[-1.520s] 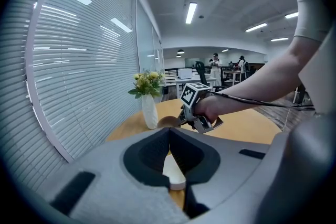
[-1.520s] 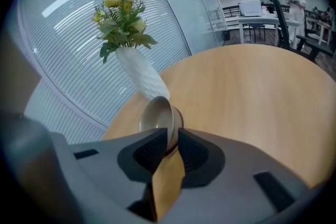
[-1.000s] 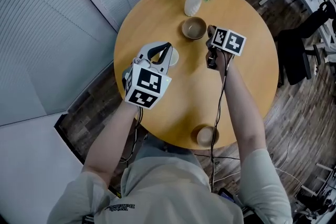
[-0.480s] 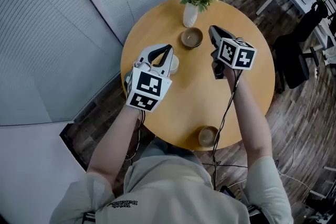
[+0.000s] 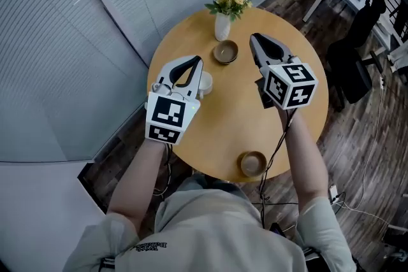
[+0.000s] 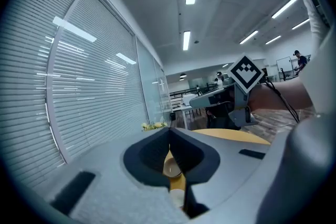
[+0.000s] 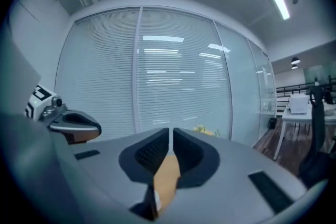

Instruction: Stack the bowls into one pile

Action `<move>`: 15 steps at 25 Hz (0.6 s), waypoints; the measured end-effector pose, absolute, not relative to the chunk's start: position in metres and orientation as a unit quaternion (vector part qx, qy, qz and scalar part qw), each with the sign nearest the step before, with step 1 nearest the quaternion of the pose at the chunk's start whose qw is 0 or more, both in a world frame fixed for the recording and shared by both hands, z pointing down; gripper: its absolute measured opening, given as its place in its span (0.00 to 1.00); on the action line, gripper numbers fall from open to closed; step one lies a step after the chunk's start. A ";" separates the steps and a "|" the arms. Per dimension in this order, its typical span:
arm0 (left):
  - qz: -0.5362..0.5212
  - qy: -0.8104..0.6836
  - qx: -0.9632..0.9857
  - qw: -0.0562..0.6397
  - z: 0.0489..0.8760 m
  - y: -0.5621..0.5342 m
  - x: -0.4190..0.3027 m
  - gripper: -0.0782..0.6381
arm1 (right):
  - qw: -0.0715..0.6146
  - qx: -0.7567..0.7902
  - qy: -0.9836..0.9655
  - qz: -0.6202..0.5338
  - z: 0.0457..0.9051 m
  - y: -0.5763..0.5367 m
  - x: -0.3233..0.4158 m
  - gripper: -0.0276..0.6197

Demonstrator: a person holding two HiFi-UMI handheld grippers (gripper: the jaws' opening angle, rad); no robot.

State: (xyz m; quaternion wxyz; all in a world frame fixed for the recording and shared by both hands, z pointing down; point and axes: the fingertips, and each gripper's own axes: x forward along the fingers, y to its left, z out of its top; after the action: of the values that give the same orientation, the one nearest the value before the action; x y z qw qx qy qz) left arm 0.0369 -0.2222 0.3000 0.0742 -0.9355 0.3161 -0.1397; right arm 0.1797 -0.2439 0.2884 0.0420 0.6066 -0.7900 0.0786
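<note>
On the round wooden table (image 5: 233,121) stand three bowls. A brown bowl (image 5: 225,51) sits near the vase, a white bowl (image 5: 205,81) lies half hidden under my left gripper (image 5: 198,60), and another brown bowl (image 5: 253,163) rests by the near edge. My left gripper (image 6: 169,135) is held above the table, shut, nothing in it; through its jaws a bowl (image 6: 172,168) shows. My right gripper (image 5: 254,37) hovers high to the right of the far brown bowl, also shut and holding nothing. Its fingertips (image 7: 171,131) all but touch, with only table showing below them.
A white vase of yellow flowers (image 5: 222,17) stands at the table's far edge, just behind the far brown bowl. Window blinds (image 5: 95,22) run along the left. A dark chair (image 5: 347,67) and a wooden floor (image 5: 357,137) lie to the right.
Both grippers have risen toward the head camera. The right one has lifted most and drawn back from the far brown bowl. The bowls have not moved.
</note>
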 end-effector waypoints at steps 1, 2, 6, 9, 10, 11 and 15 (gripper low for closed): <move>-0.135 0.317 -0.936 0.078 0.294 -0.220 0.036 0.14 | 0.043 0.608 -0.790 0.068 0.282 -0.236 0.179 0.11; -0.129 0.317 -0.936 0.081 0.288 -0.217 0.035 0.14 | 0.045 0.609 -0.790 0.058 0.276 -0.229 0.179 0.11; -0.108 0.313 -0.939 0.095 0.264 -0.202 0.034 0.14 | 0.040 0.609 -0.791 0.032 0.252 -0.198 0.177 0.11; -0.094 0.307 -0.941 0.105 0.248 -0.189 0.032 0.14 | 0.030 0.609 -0.793 0.014 0.234 -0.175 0.175 0.11; -0.090 0.305 -0.942 0.108 0.243 -0.186 0.032 0.14 | 0.024 0.609 -0.793 0.010 0.229 -0.168 0.174 0.11; -0.086 0.304 -0.942 0.111 0.238 -0.182 0.031 0.14 | 0.019 0.609 -0.793 0.005 0.223 -0.161 0.174 0.11; -0.072 0.297 -0.944 0.127 0.216 -0.162 0.026 0.14 | 0.007 0.611 -0.792 -0.011 0.209 -0.132 0.170 0.11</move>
State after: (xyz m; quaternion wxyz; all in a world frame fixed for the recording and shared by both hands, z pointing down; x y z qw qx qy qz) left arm 0.0262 -0.1617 0.2165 0.1268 -0.9437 0.2970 -0.0717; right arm 0.1704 -0.1323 0.2088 0.0072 0.6109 -0.7916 -0.0107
